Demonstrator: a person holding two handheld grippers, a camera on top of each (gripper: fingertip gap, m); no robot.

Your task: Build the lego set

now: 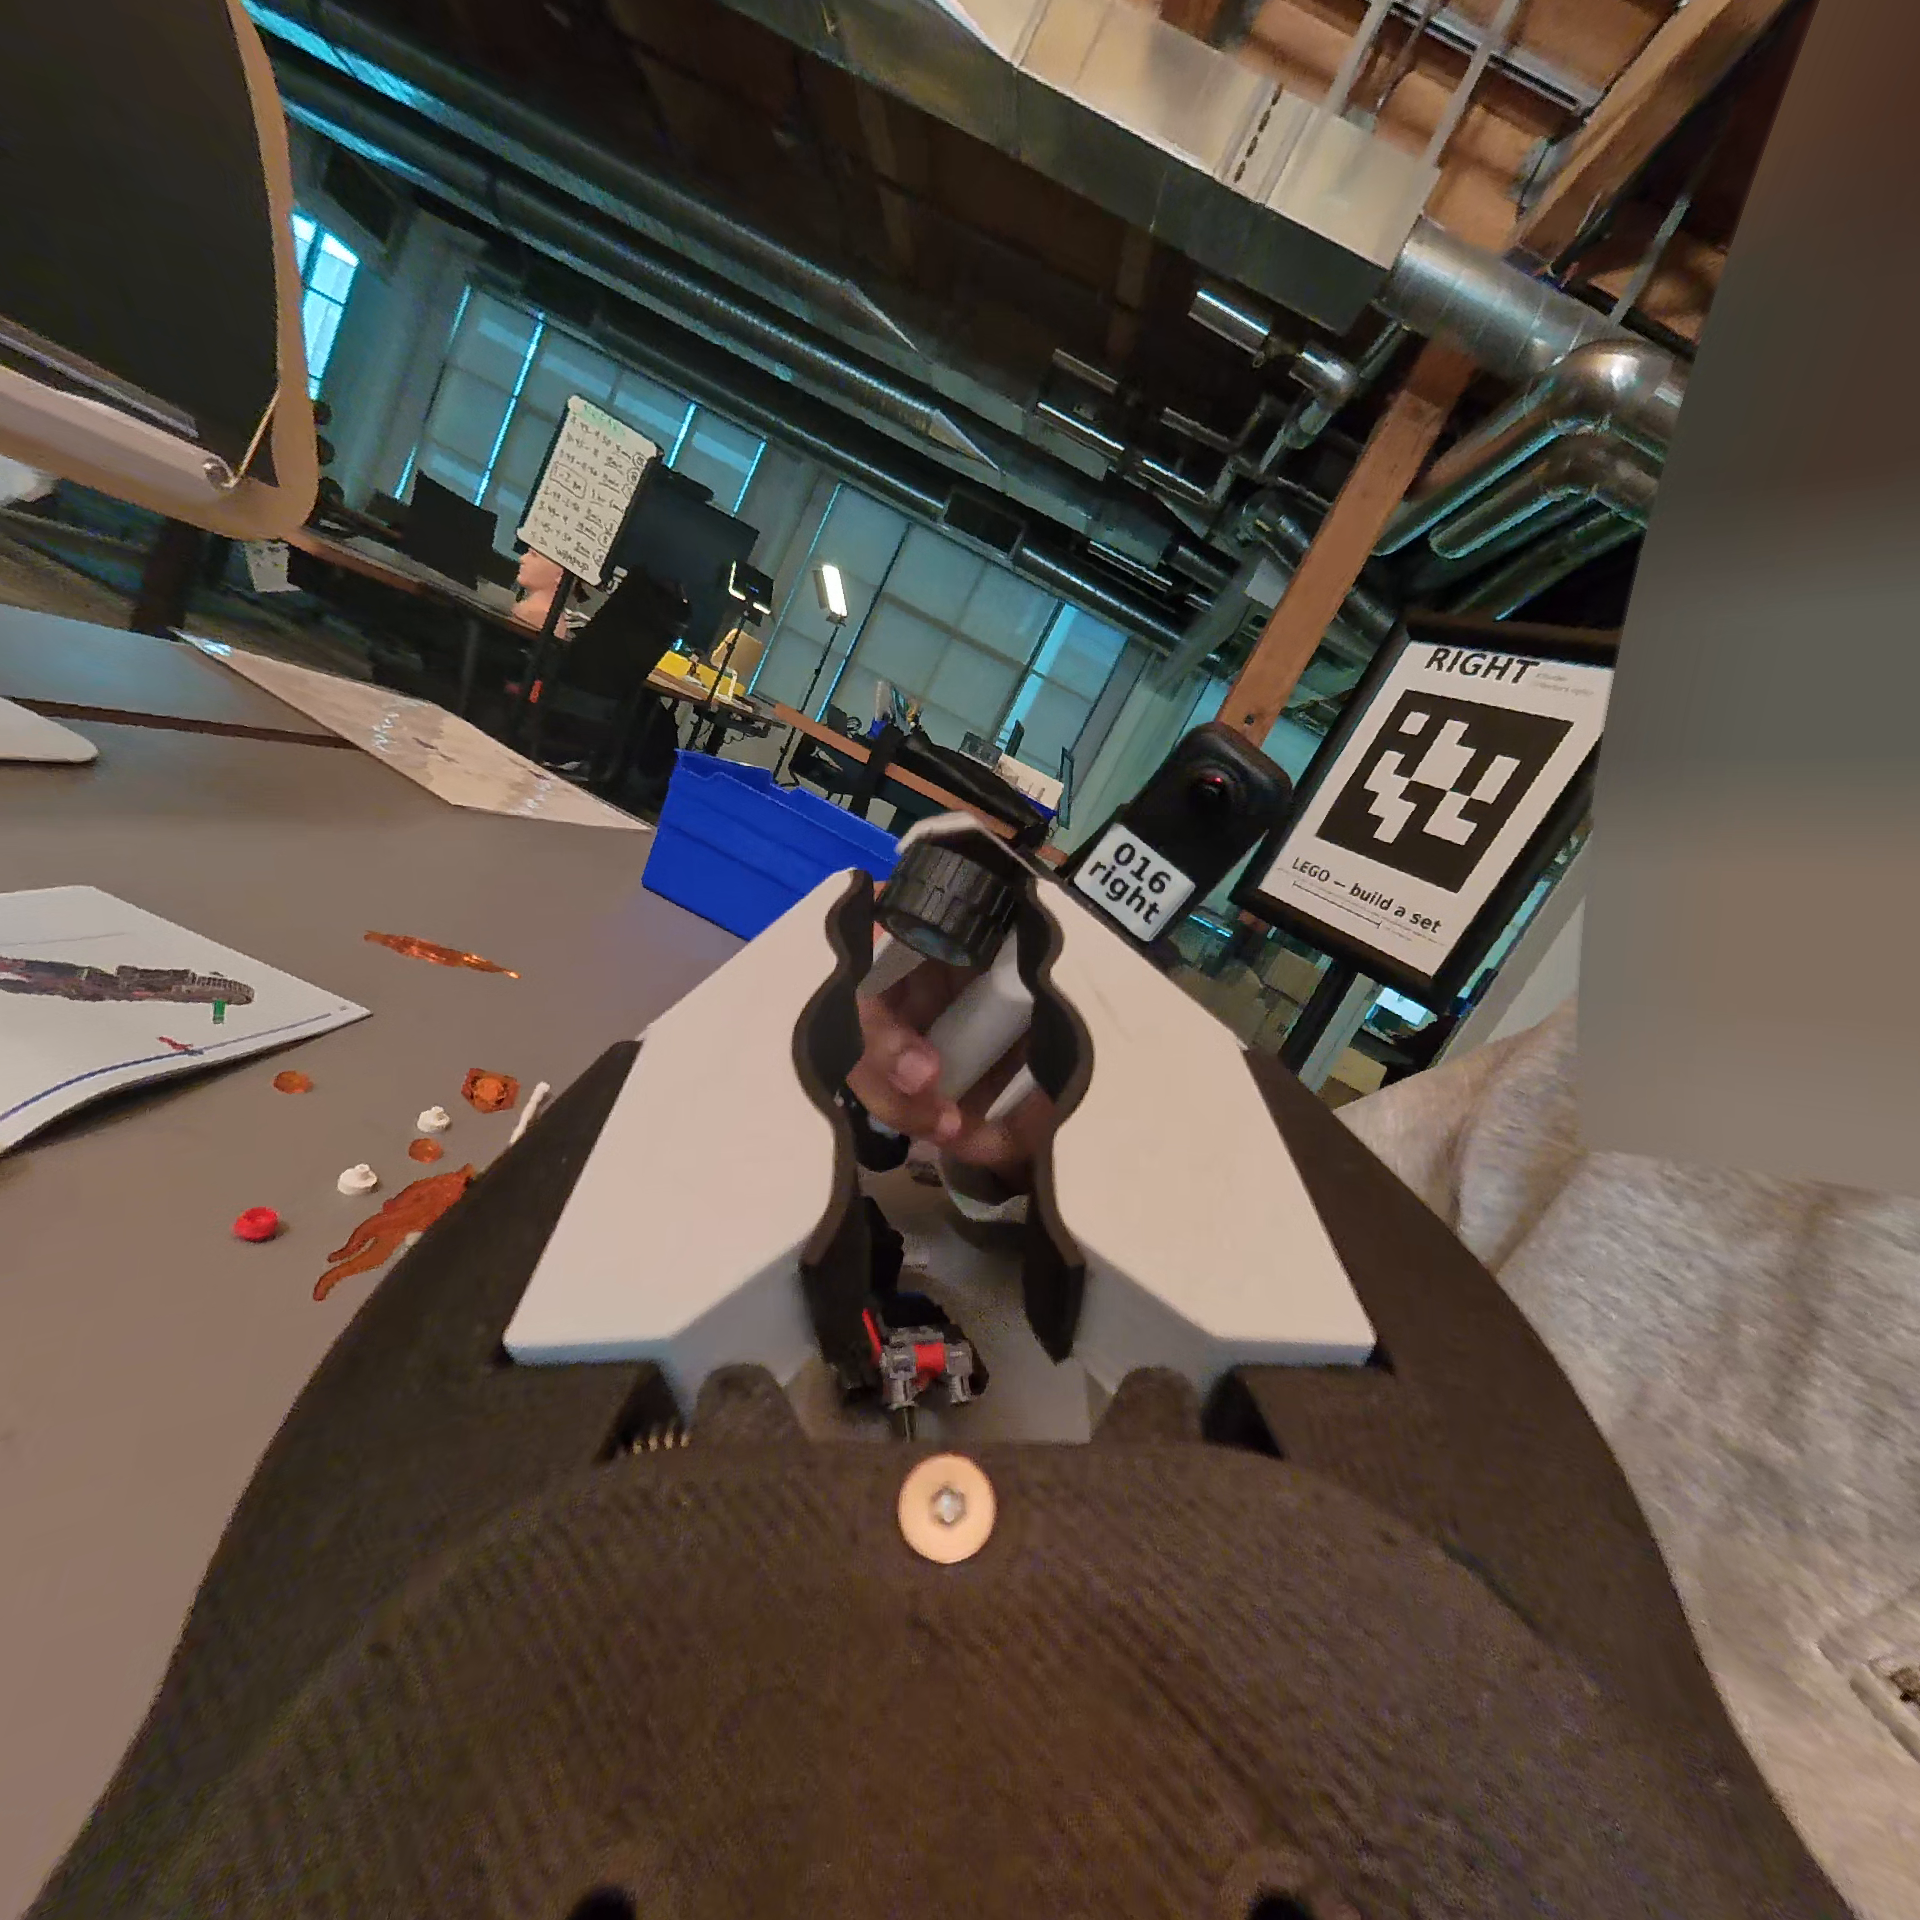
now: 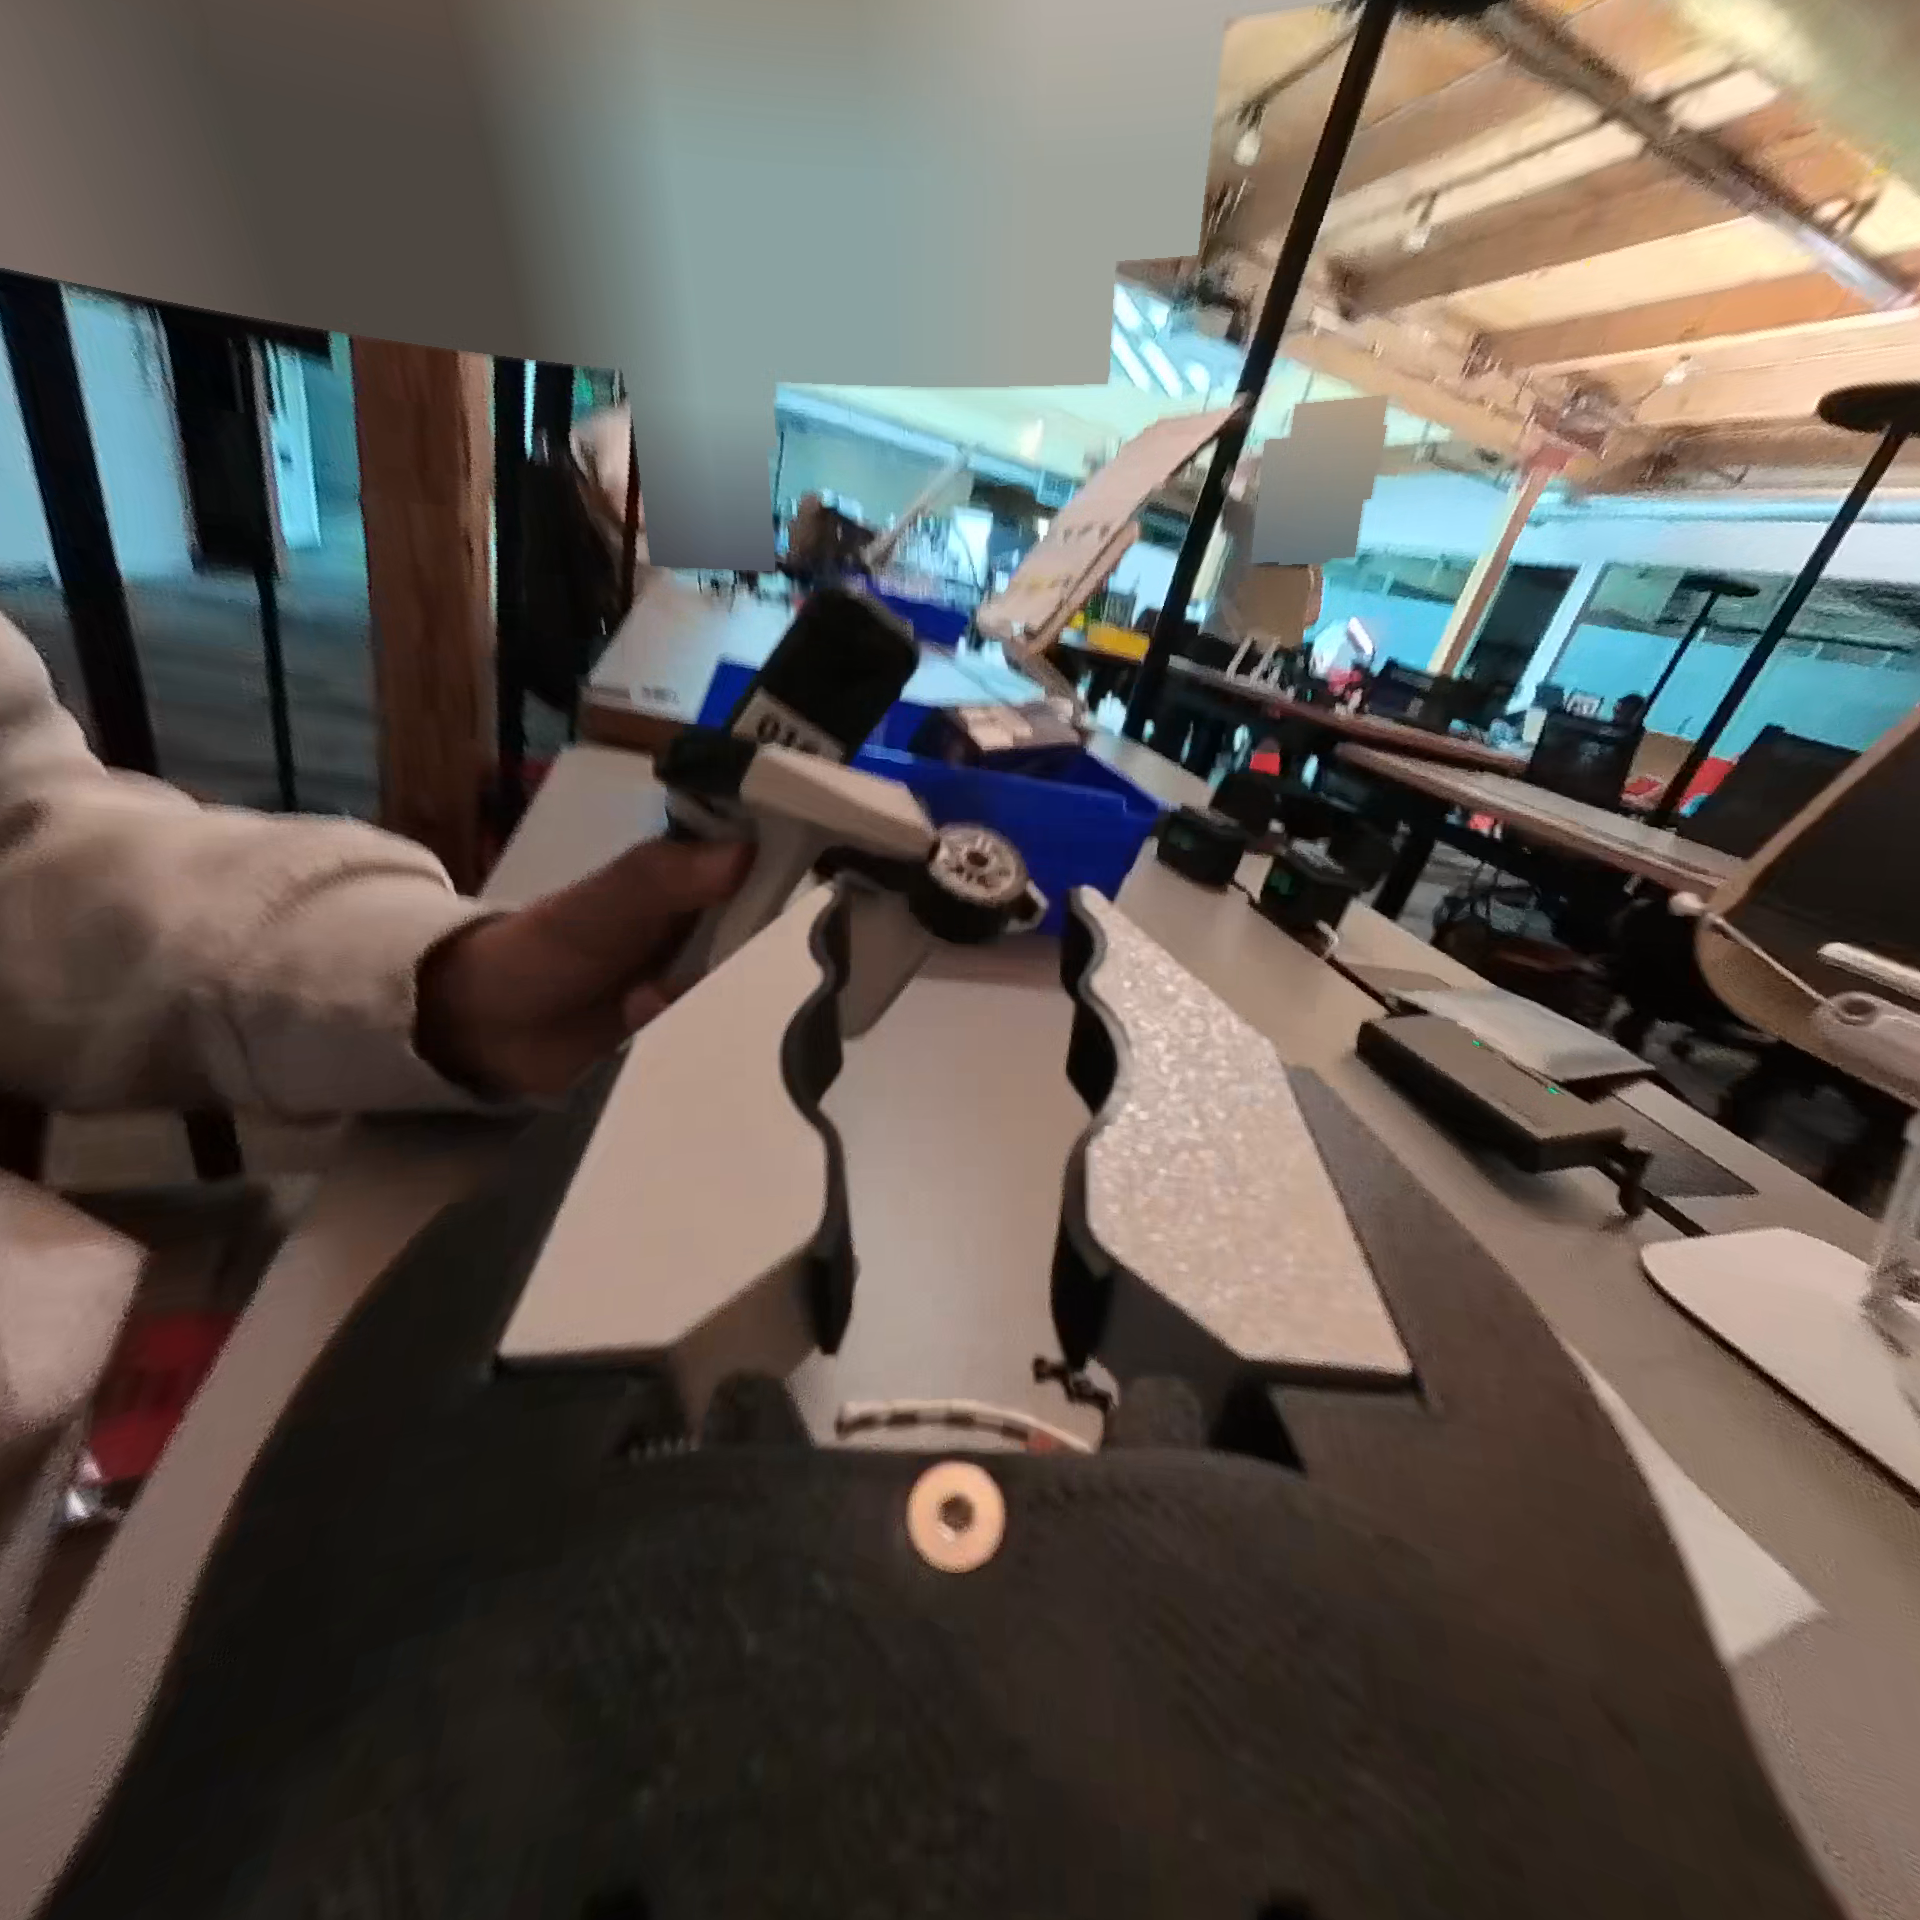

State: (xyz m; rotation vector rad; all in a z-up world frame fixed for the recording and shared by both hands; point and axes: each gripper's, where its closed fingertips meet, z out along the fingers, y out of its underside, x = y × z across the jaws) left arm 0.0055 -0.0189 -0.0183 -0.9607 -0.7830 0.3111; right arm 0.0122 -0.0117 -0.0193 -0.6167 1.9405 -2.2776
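My left gripper [image 1: 948,881] is shut on a black wheel [image 1: 940,909] pinched at its fingertips. The same wheel, with a grey hub, shows in the right wrist view [image 2: 975,864], held up in the air in front of my right gripper [image 2: 956,920], which is open and empty. A small grey, red and black Lego assembly [image 1: 920,1361] shows low in the gap between my left fingers; I cannot tell what it rests on. Loose pieces lie on the grey table [image 1: 156,1455]: orange flame pieces [image 1: 395,1226], white studs [image 1: 356,1179] and a red stud [image 1: 257,1224].
An open instruction booklet [image 1: 135,997] lies at the left. A blue bin [image 1: 748,842] stands at the table's far side and also shows in the right wrist view [image 2: 1039,821]. A framed marker sign [image 1: 1434,800] stands at the right. Black devices [image 2: 1486,1081], a monitor base [image 2: 1787,1340] and a glass [image 2: 1896,1278] sit at the right. Only a small space, under 4 cm, lies between the two pairs of fingers. The red stud [image 1: 257,1224] is about 15 cm from my left fingertips.
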